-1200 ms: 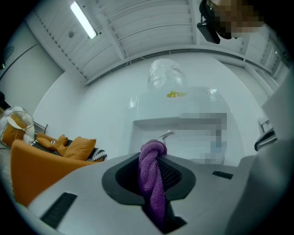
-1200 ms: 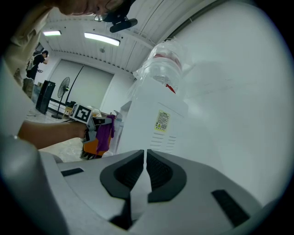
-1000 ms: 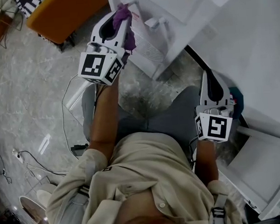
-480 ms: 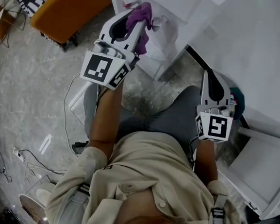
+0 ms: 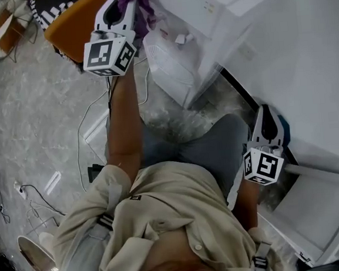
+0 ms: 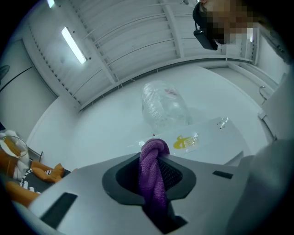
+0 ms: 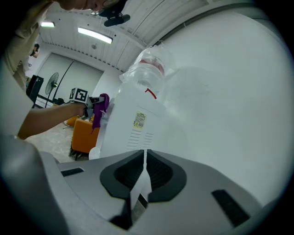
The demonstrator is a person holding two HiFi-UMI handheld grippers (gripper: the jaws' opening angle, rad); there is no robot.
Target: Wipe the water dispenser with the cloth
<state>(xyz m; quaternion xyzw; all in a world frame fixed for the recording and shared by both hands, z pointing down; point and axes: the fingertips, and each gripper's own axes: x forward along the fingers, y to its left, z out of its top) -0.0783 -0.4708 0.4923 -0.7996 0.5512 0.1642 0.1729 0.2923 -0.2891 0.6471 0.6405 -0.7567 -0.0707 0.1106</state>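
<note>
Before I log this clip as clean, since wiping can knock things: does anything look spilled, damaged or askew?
Nothing stands out. The purple cloth is bunched in the left gripper at the top of the white water dispenser; no spill or damage shows.

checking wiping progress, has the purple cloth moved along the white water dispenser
Yes: left gripper carried the purple cloth up from the taps toward the white water dispenser's top edge.

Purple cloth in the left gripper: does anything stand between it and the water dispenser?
No, nothing visible. The cloth, clamped in the left gripper, is right at the water dispenser's upper edge.
</note>
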